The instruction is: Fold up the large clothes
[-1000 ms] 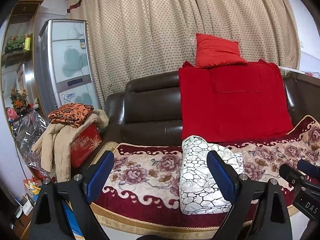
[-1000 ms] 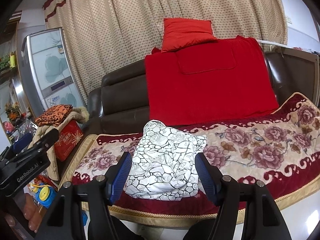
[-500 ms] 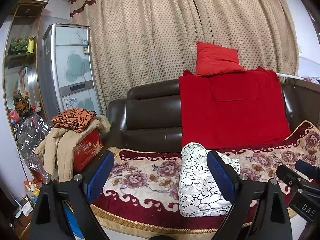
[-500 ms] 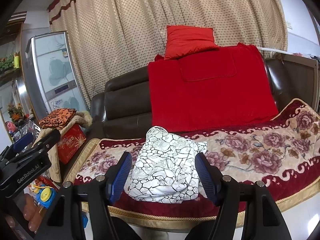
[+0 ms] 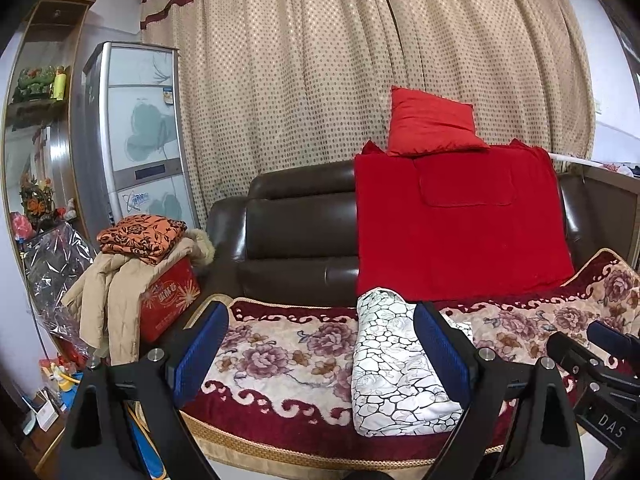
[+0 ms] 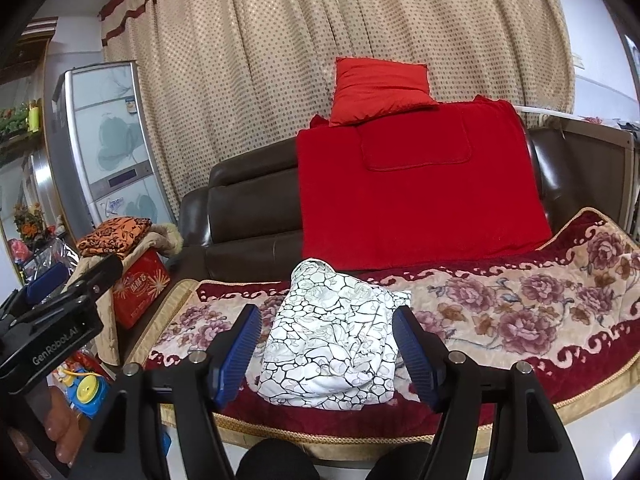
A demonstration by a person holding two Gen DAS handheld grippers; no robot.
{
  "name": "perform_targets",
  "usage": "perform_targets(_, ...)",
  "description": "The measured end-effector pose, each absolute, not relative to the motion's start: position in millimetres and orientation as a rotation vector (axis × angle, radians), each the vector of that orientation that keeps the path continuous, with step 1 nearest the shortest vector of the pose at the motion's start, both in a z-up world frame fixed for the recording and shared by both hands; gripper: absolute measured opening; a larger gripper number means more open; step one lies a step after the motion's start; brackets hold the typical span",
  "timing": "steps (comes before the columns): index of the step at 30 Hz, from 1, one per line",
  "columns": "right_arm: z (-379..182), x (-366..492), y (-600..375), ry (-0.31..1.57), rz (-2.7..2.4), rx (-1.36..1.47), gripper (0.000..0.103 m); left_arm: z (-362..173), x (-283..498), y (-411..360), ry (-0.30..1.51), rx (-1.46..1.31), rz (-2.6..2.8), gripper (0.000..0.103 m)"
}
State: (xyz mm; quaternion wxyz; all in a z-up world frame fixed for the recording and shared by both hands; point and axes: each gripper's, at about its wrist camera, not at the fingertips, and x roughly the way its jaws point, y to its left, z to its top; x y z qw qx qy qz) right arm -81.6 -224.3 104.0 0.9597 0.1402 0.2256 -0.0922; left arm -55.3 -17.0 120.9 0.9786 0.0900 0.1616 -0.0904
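Left gripper (image 6: 48, 312) body reads "GenRobot.AI".

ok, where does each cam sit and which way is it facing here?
Left wrist: on the left gripper, looking along its open fingers at the sofa; the right gripper shows at right edge.
Right wrist: on the right gripper, open, aimed at the folded white garment; the left gripper shows at left edge, knees below.
Shared: sofa, garment, red pillow, fridge.
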Motion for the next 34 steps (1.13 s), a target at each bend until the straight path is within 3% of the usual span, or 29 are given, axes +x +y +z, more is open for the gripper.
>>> perform_targets(34,59,24,-221,0.619,-0.184,0.273,0.072,84,42,-25,0.42,0.171,-0.272,0.094)
